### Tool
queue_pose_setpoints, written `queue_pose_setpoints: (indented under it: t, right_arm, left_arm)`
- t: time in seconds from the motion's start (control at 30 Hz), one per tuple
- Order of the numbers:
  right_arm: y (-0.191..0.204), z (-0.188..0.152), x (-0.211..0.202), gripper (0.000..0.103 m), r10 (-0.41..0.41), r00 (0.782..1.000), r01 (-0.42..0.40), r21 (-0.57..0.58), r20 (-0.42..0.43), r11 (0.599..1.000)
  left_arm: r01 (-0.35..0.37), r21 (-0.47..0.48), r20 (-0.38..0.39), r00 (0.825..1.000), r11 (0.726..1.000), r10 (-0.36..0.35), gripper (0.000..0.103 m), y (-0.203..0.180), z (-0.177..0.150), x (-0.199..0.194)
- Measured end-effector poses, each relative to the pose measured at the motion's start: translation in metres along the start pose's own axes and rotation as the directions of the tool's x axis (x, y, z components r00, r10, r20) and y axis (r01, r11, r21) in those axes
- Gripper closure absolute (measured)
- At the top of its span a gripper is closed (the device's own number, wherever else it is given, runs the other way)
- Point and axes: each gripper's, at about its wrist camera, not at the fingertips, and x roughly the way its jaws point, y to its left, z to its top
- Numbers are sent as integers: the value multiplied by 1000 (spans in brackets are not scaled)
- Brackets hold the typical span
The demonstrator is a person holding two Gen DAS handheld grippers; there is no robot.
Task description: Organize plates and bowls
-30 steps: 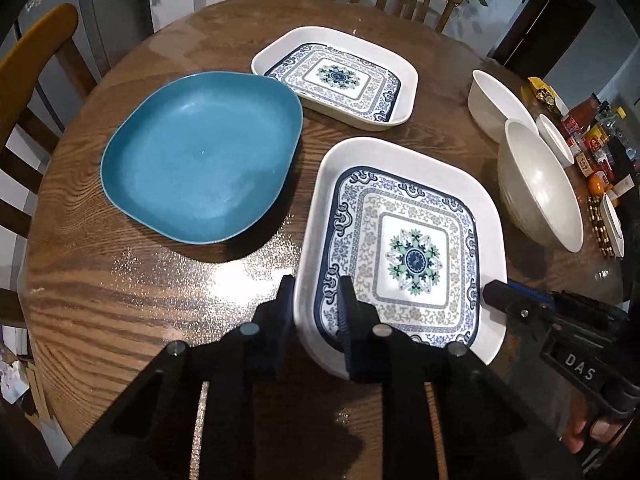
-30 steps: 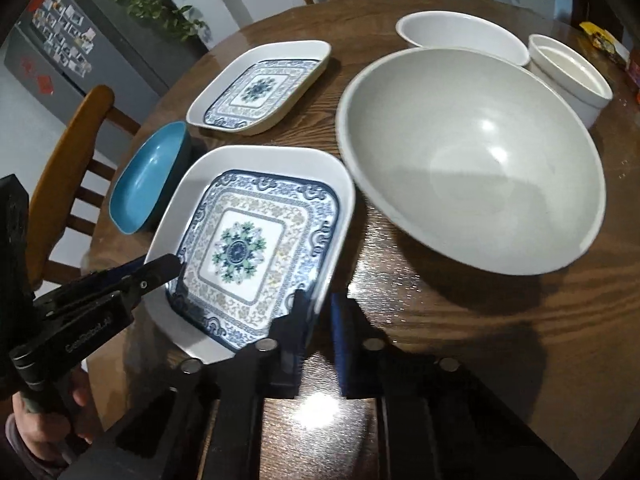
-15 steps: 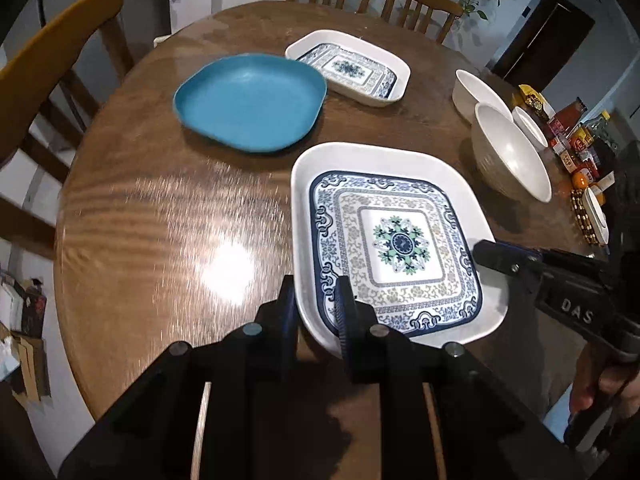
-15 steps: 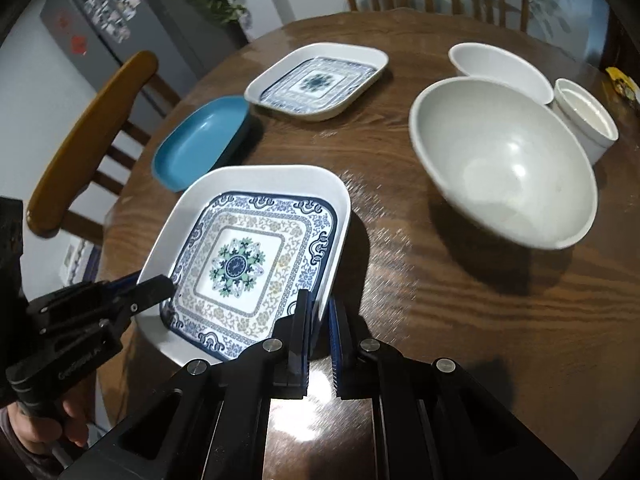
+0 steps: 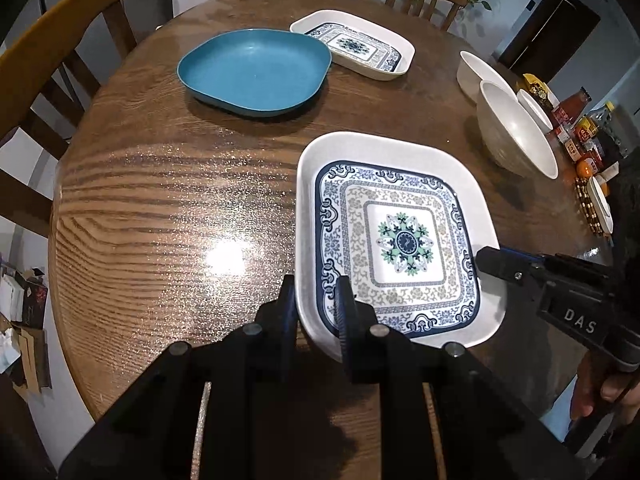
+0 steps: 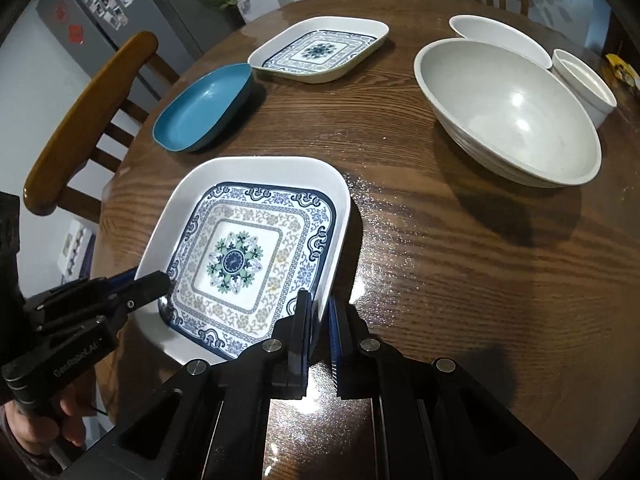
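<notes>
A white square plate with a blue floral pattern (image 5: 404, 240) (image 6: 236, 256) sits low over the round wooden table (image 5: 168, 208), near its front edge. My left gripper (image 5: 315, 296) is shut on the plate's near left rim, one finger inside and one outside. My right gripper (image 6: 320, 308) is shut on the plate's right rim. Each gripper shows in the other's view: the right gripper (image 5: 486, 258) and the left gripper (image 6: 160, 282). I cannot tell whether the plate touches the table.
Farther back lie a blue plate (image 5: 256, 68) (image 6: 204, 108) and a second patterned plate (image 5: 356, 44) (image 6: 320, 48). To the right are a large grey-white bowl (image 6: 508, 112), an oval white dish (image 6: 496, 32) and a small white bowl (image 6: 584, 84). Bottles (image 5: 576, 120) and chairs (image 5: 52, 36) ring the table.
Both grippers have drawn the patterned plate back toward the table's near edge, away from the blue plate and the bowls. Their grip on the rim is unchanged.
</notes>
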Motion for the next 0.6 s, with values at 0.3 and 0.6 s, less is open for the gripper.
queue_pose_setpoints:
  t: [0.3, 0.6]
  right_arm:
    - [0, 5, -15, 82, -28, 999, 28, 3, 40, 1000]
    - [-3, 26, -55, 67, 20, 992, -22, 16, 127, 1000]
  left_arm:
    - [-5, -5, 38, 999, 1000, 5, 50, 5, 5, -16]
    - [29, -33, 117, 993, 999, -25, 42, 8, 40, -55]
